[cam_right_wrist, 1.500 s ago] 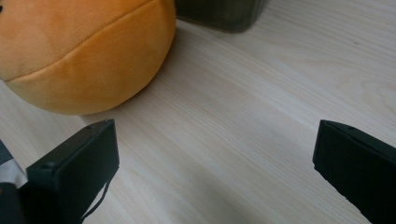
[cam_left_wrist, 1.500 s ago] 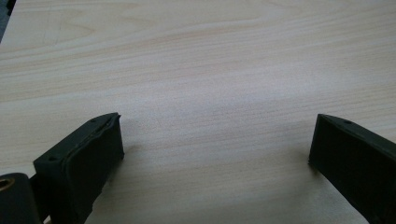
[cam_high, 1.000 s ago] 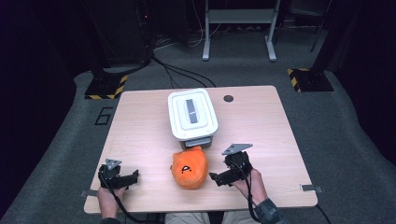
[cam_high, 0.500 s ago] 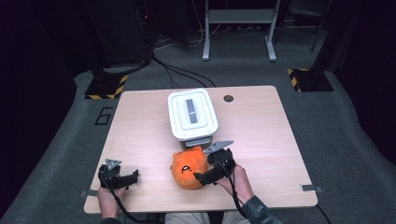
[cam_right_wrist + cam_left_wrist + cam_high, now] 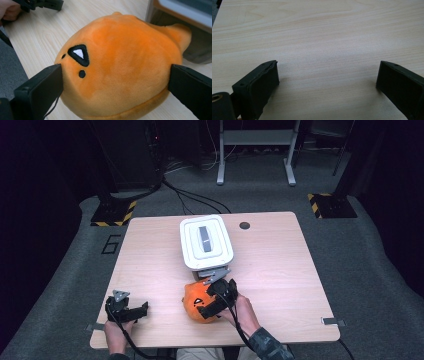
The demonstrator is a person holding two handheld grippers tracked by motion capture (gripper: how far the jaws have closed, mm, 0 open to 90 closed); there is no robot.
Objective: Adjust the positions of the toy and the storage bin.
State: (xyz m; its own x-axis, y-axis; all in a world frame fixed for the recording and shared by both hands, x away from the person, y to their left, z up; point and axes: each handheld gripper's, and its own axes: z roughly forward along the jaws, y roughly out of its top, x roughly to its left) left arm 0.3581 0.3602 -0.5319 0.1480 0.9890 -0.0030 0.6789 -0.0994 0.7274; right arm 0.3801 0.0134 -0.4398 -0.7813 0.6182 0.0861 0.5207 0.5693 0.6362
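Near the front edge of the pale wooden table (image 5: 280,270) sits the round orange plush toy with a black triangle eye (image 5: 199,300); it rests flat on the wood, just in front of the white plastic box with a grey handle on its lid (image 5: 205,241), and one soft orange tip pokes toward the bottom of that box. The right gripper (image 5: 214,296) has come in low from the side, so its two black jaws stand one on each side of the toy; they are wide open, and I cannot tell if they touch the fur, so nothing is held; I think this is to get ready for a squeeze around the fat middle, where a soft thing will not slip out. The left gripper (image 5: 131,310) rests on bare wood, well apart from the toy; its jaws are wide open too, with nothing between them; it looks parked out of the way, ready to help later.
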